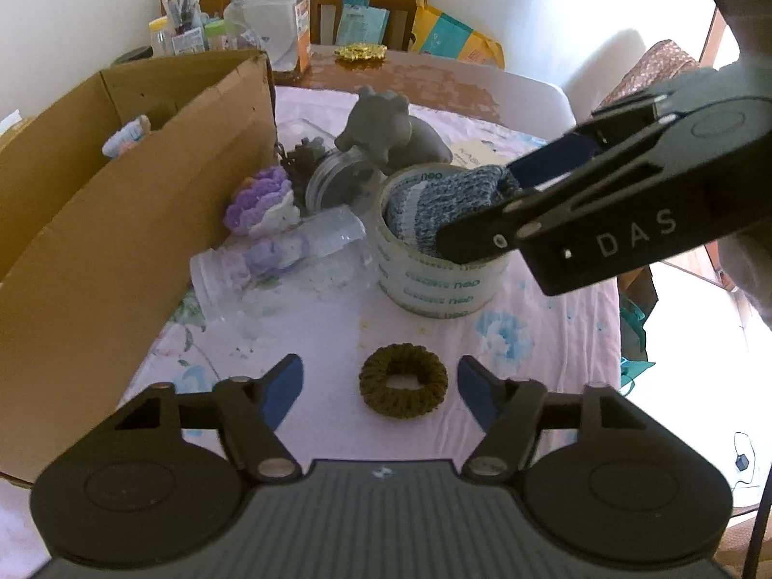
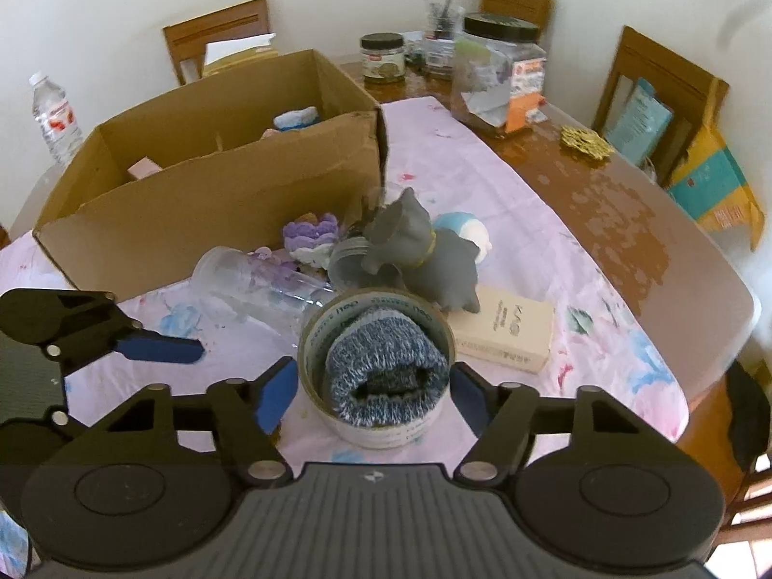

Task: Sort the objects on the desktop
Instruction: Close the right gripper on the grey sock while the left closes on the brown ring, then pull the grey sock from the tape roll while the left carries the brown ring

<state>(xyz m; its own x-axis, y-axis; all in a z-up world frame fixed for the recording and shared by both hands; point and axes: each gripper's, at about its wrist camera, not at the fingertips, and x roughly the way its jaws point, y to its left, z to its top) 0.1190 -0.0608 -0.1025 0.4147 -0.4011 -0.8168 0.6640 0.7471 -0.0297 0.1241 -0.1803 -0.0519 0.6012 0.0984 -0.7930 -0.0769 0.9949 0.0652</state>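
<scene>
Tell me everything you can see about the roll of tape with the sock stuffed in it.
The tape roll is a wide ring of clear packing tape with teal lettering on a pale core. It stands on end on the pink floral cloth, hole up. A rolled blue-and-white knit sock fills its centre. The right gripper straddles it, blue pads beside its walls; contact is unclear. A grey toy animal stands close behind it.

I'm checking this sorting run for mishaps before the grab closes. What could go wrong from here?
1. The right gripper straddles the tape roll with the rolled sock loose inside; lifting the roll may leave the sock behind.
2. The grey toy crowds the roll's far edge and may topple.
3. The left gripper brackets the brown hair tie, which lies flat; its jaws may scrape the cloth.
</scene>
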